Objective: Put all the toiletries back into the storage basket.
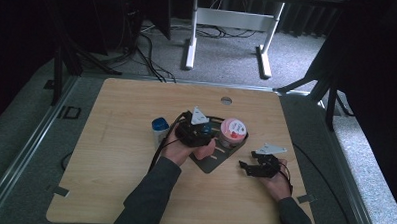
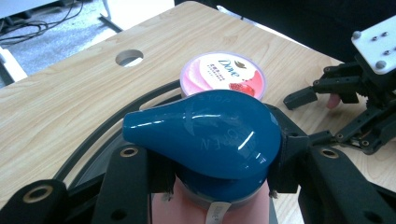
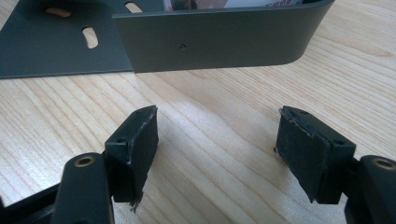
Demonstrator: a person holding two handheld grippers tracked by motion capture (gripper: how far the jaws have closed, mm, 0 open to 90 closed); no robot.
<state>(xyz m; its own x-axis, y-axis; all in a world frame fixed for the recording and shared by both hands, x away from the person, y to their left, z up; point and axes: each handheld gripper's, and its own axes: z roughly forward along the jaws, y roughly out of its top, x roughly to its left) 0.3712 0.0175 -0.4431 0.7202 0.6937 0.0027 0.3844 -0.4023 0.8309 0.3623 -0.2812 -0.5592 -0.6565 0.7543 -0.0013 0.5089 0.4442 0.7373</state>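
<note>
Your left gripper (image 2: 219,186) is closed on a pink bottle (image 2: 219,210) with a teal flip cap (image 2: 205,135); in the left gripper view its two black jaws press against the neck just below the cap from either side, about half closed, and the cap's pointed end lies toward the left of that view. In the high view the bottle sits under your left hand (image 1: 182,150), over the near part of a dark metal rack (image 1: 216,160) that lies on the wooden table (image 1: 109,189). Take the rack as the landmark: a pink-lidded jar (image 2: 224,74) marked Dove stands in the rack's far end, just beyond the teal cap and close to it; whether the two touch cannot be told. A white bottle with a blue cap (image 1: 160,128) stands upright on the table just to the left of the rack, beside your left wrist. Your right gripper (image 3: 217,149) rests to the right of the rack, near it but apart; in the right gripper view its jaws stand wide apart with only bare table between the pads (image 3: 140,140), and the rack's curved wall (image 3: 219,39) rises ahead of them. A round hole (image 1: 226,100) pierces the table beyond the rack, toward the far edge. Past that edge a white desk frame (image 1: 229,23) stands on grey carpet.
</note>
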